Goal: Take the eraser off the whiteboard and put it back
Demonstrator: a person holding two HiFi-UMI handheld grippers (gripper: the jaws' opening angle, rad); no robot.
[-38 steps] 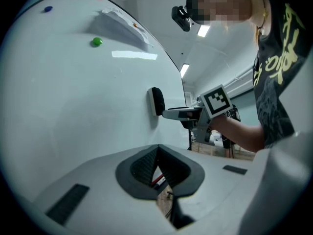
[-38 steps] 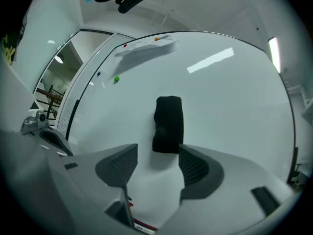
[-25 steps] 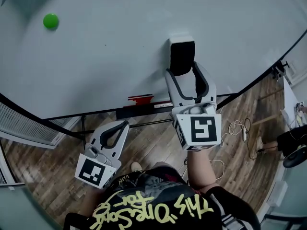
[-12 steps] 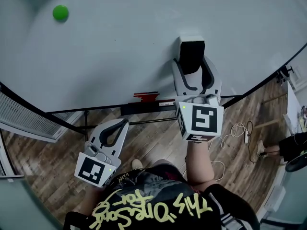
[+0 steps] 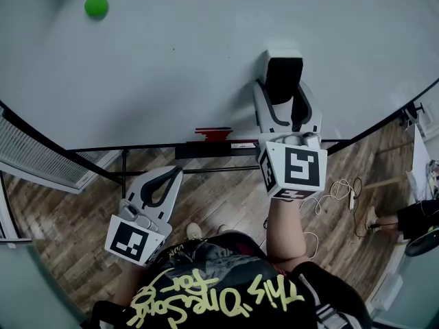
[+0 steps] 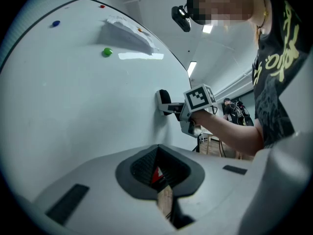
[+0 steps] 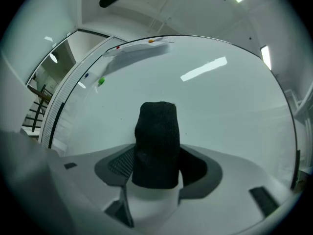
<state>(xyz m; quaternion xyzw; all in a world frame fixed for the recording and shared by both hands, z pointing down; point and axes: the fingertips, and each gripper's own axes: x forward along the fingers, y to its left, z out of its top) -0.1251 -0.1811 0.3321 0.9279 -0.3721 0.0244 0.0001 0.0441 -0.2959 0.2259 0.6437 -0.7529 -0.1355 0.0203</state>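
The eraser [image 5: 283, 74] has a white body and a black felt face, and it is held against the whiteboard [image 5: 171, 60]. My right gripper [image 5: 284, 93] is shut on it, one jaw on each side. In the right gripper view the eraser [image 7: 156, 143] stands upright between the jaws of that gripper [image 7: 156, 153], with the board right behind it. The left gripper view shows the eraser [image 6: 164, 102] pressed to the board from the side. My left gripper [image 5: 174, 174] hangs lower, over the floor below the board's edge, shut with nothing in it [image 6: 157, 148].
A green magnet [image 5: 97, 5] sticks to the board at upper left. A red object [image 5: 213, 133] lies on the black tray ledge [image 5: 219, 149] under the board. Paper [image 6: 128, 28] is pinned near the board's top. Cables [image 5: 339, 187] lie on the wooden floor at right.
The head view has shifted, so the board and magnet sit further up and right. The right gripper keeps the eraser on the board, a little further right of the red object. The left gripper has hardly moved.
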